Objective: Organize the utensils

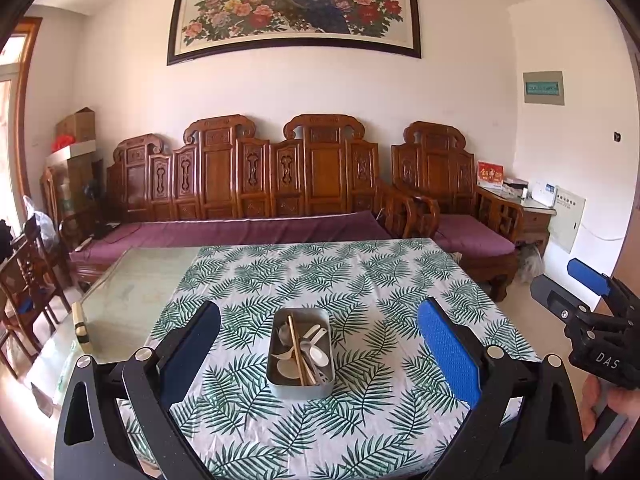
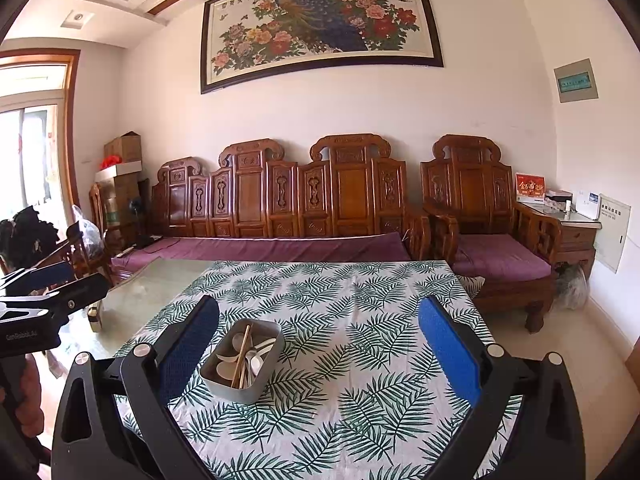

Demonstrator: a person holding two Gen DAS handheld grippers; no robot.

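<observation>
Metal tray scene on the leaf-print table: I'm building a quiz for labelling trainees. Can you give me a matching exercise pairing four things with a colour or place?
Things:
1. chopsticks
2. metal tray
3. spoons
4. sofa cushion

Descriptions:
A. purple, behind the table
B. white, lying in the tray
C. tan sticks, running lengthwise in the tray
D. grey, on the leaf-print tablecloth

Pairs: 1-C, 2-D, 3-B, 4-A

White walls, framed peacock painting (image 1: 294,6), carved wooden sofa (image 1: 248,184) — purple cushions, leaf-print tablecloth (image 1: 360,280), daylit window left.
</observation>
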